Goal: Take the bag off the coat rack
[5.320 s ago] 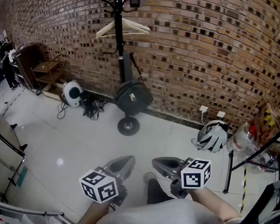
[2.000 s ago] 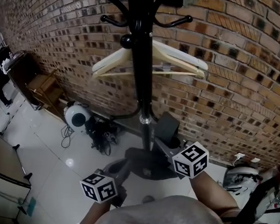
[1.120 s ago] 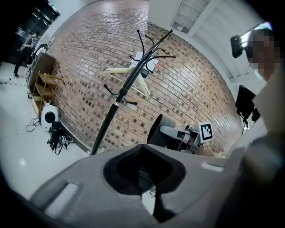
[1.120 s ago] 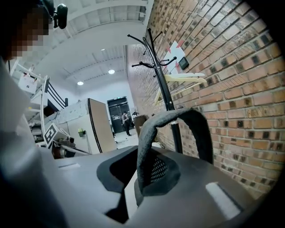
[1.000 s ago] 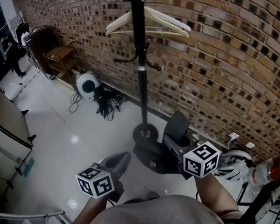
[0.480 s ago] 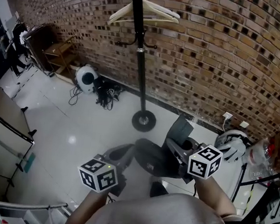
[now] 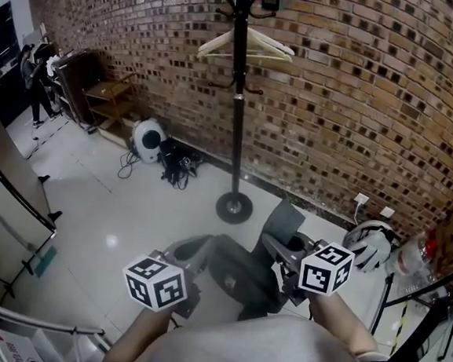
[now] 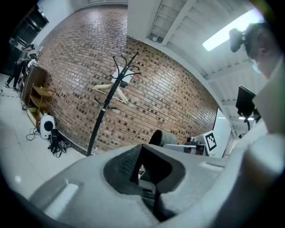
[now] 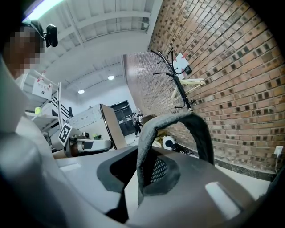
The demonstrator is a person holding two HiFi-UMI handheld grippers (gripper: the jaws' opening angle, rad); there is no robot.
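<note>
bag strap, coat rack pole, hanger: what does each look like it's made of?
Bag strap: grey woven webbing, probably nylon; matte, and it bends in a soft loop.
Coat rack pole: likely metal with a black, slightly glossy coat; thin and straight.
Hanger: looks like pale bare wood, though plastic can't be excluded.

The person wears a plain grey shirt (image 7: 266, 353) with short sleeves, the forearms bare. Each gripper is light grey moulded plastic. The left gripper (image 7: 195, 251) carries a white cube (image 7: 155, 283) with black square markers on each face that shows. The right gripper (image 7: 278, 248) carries a matching one (image 7: 326, 268). In the gripper views both shells are smooth, rounded and pale grey, with a shallow oblong recess on one flank. At the tip is a dark scooped hollow, lined with black pads (image 9: 156, 171) that have a fine dotted grid
</note>
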